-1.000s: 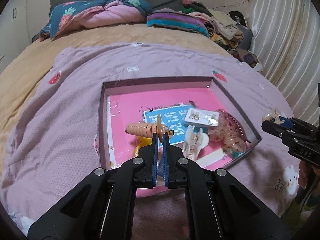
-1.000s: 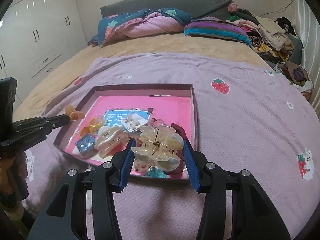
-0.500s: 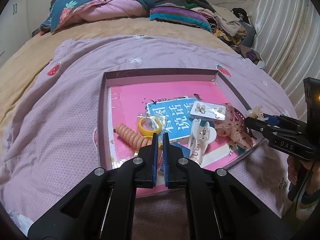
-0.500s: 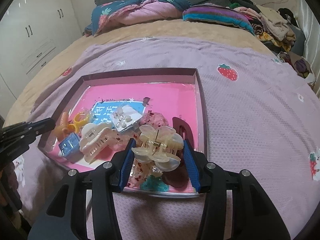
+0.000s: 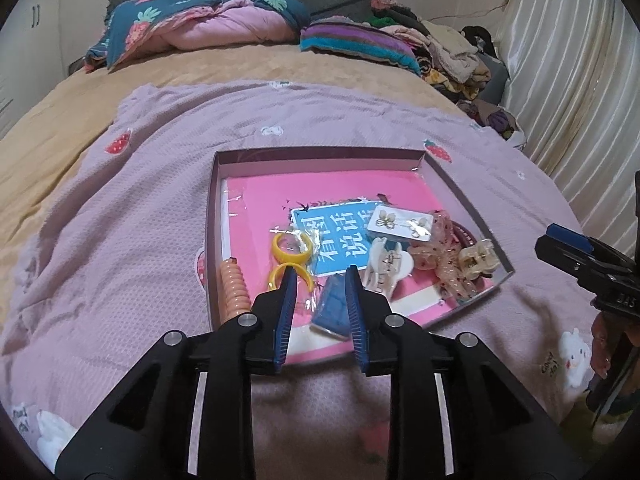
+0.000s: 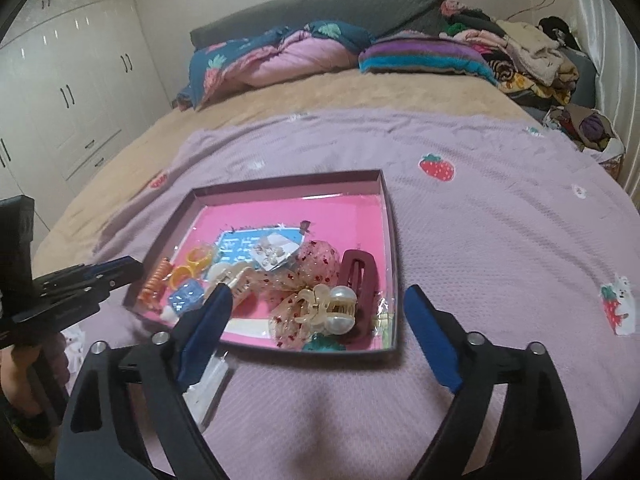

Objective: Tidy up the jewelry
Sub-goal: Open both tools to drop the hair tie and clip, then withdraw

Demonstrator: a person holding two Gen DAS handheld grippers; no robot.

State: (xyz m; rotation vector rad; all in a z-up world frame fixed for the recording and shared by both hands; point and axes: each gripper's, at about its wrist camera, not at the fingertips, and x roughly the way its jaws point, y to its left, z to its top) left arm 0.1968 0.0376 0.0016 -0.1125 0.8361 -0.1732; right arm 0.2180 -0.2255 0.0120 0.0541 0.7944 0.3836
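A shallow pink-lined tray (image 5: 214,216) (image 6: 390,240) lies on the purple blanket. It holds an orange spiral hair tie (image 5: 233,292) (image 6: 155,280) at its left edge, yellow rings (image 5: 291,246), a blue packet (image 5: 334,306), a white claw clip (image 5: 387,266), an earring card (image 5: 402,222), a dotted scrunchie (image 6: 316,270), a cream pearl claw clip (image 6: 330,308) (image 5: 478,260) and a maroon clip (image 6: 358,280). My left gripper (image 5: 320,276) is open and empty above the tray's near edge. My right gripper (image 6: 316,296) is wide open and empty in front of the tray.
The tray sits on a purple strawberry-print blanket (image 6: 500,240) over a tan bed. Folded quilts (image 5: 200,24) and a clothes pile (image 5: 448,52) lie at the head. A curtain (image 5: 580,80) hangs at the right, white wardrobes (image 6: 68,92) stand at the left. A clear wrapper (image 6: 208,384) lies by the tray.
My left gripper let go of the orange spiral tie in the tray's left edge and opened. My right gripper let go of the cream pearl clip in the tray, opened wide and drew back.
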